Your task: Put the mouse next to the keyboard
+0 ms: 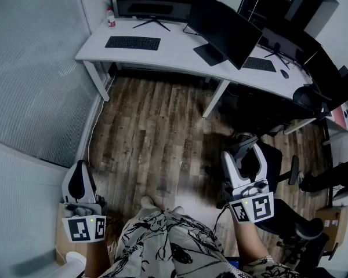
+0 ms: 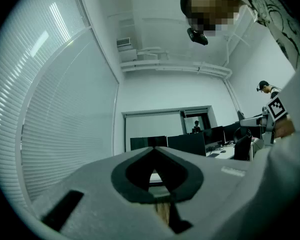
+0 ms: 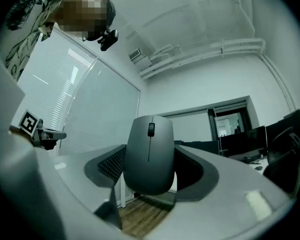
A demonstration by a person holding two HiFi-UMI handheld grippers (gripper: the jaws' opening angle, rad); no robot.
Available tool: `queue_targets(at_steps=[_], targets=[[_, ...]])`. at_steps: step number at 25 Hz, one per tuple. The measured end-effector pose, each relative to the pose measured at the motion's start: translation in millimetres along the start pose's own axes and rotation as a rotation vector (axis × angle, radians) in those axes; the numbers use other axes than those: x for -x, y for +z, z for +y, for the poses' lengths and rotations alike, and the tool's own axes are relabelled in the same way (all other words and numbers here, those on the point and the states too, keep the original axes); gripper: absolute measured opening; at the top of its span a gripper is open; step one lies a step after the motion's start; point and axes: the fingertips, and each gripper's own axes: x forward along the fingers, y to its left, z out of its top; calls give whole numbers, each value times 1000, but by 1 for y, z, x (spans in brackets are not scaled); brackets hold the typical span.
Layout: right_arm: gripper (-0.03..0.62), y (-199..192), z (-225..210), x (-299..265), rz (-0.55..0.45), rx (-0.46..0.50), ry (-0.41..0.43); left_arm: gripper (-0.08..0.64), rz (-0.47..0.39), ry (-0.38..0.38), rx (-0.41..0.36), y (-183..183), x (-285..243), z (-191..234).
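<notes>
- Mouse point(image 3: 149, 154): grey, scroll wheel facing the camera, clamped by its sides between the widely spread jaws of the right gripper point(image 1: 242, 150) and held in the air above the wooden floor point(image 1: 156, 126).
- Left gripper point(image 2: 152, 153): jaws drawn together at the tips, nothing between them, held low at the person's left side.
- Floor: lies between the person and the white surface point(image 1: 180, 54).
- Keyboard point(image 1: 133, 42): black, flat on the surface in front of a dark monitor point(image 1: 153, 0), well apart from the mouse.
- Farther right on the surface: a second keyboard point(image 1: 259, 64), with what appears to be another small mouse point(image 1: 285, 73) just beside it.
</notes>
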Motion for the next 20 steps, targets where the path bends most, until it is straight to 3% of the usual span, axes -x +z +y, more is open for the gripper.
queue_targets(at_steps=[20], targets=[[301,2,27,-7,-35,-39,-41,-6,7,-40,10,-10,-4,25]])
